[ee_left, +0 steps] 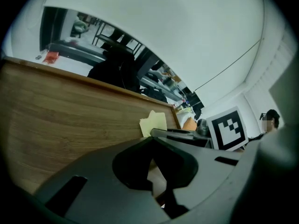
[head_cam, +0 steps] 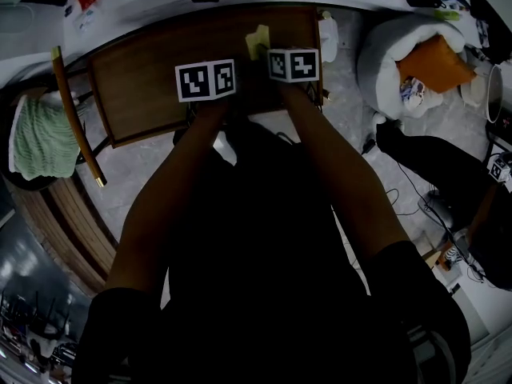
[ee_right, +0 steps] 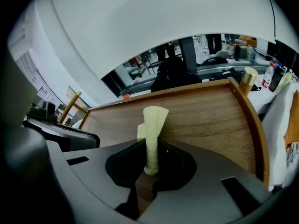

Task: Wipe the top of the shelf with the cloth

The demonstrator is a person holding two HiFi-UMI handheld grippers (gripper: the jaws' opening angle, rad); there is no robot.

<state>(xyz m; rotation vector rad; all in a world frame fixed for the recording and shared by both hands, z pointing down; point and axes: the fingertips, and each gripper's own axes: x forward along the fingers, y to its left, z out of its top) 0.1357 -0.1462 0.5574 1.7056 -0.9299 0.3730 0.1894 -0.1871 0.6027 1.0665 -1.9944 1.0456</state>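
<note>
The right gripper (ee_right: pixel 149 169) is clenched on a pale yellow cloth (ee_right: pixel 152 139), which stands upright between its jaws at the middle of the right gripper view. The cloth is a narrow, crumpled strip that flares into a flat fold at its top. Behind it spreads the brown wood-grain top of the shelf (ee_right: pixel 205 115) with its raised rim. In the head view the cloth (head_cam: pixel 258 40) lies at upper centre, over the shelf's far right part. The left gripper (ee_left: pixel 152 171), lower centre of its own view, has its jaws drawn together on nothing, just beside the right one.
</note>
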